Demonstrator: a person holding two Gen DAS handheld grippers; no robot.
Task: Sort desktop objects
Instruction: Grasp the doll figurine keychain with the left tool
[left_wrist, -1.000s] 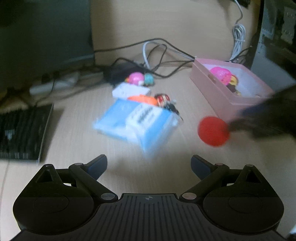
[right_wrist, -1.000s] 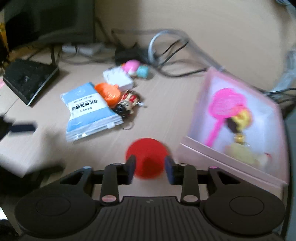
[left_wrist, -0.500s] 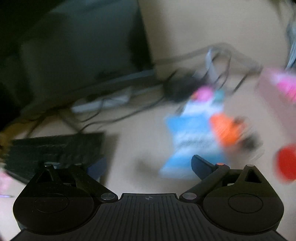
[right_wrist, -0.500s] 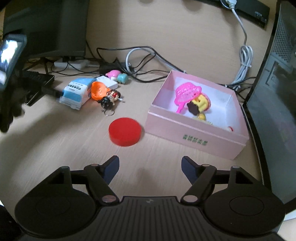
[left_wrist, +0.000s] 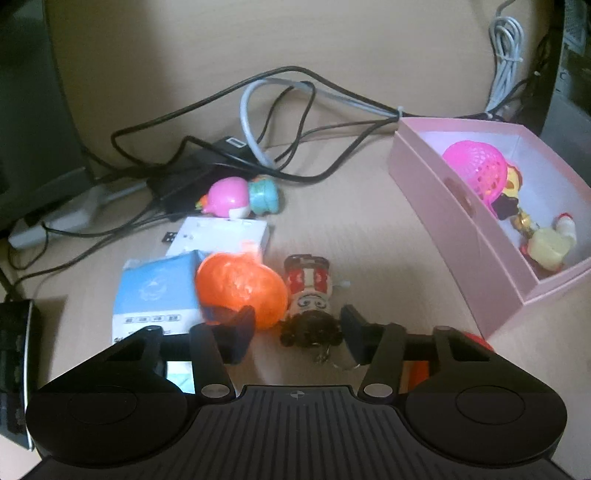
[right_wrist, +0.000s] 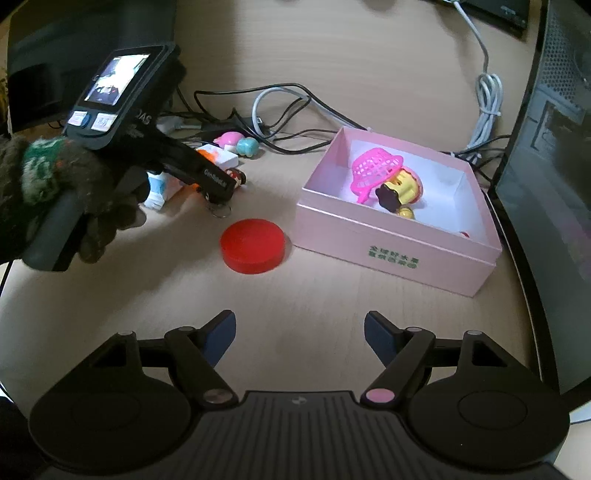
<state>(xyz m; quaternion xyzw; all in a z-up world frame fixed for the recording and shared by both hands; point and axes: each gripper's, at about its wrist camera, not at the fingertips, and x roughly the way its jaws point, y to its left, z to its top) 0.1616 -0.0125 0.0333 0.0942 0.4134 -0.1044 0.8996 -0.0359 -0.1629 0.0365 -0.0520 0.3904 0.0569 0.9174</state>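
Cluttered wooden desk (left_wrist: 369, 221): left gripper (left_wrist: 297, 332) pinching doll keychain (left_wrist: 308, 295), right gripper (right_wrist: 299, 334) opening over nothing. Possibly dragging orange toy (left_wrist: 242, 290) along, touching beside.

The black plastic left gripper (right_wrist: 221, 192), white-lettered along its finger and carrying a small lit screen with two buttons, is gripped by a hand (right_wrist: 74, 199) in a dark fuzzy knit glove flecked green and orange.

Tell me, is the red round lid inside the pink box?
No, in the right wrist view the red round lid lies on the desk just outside the pink box, beside its front wall.
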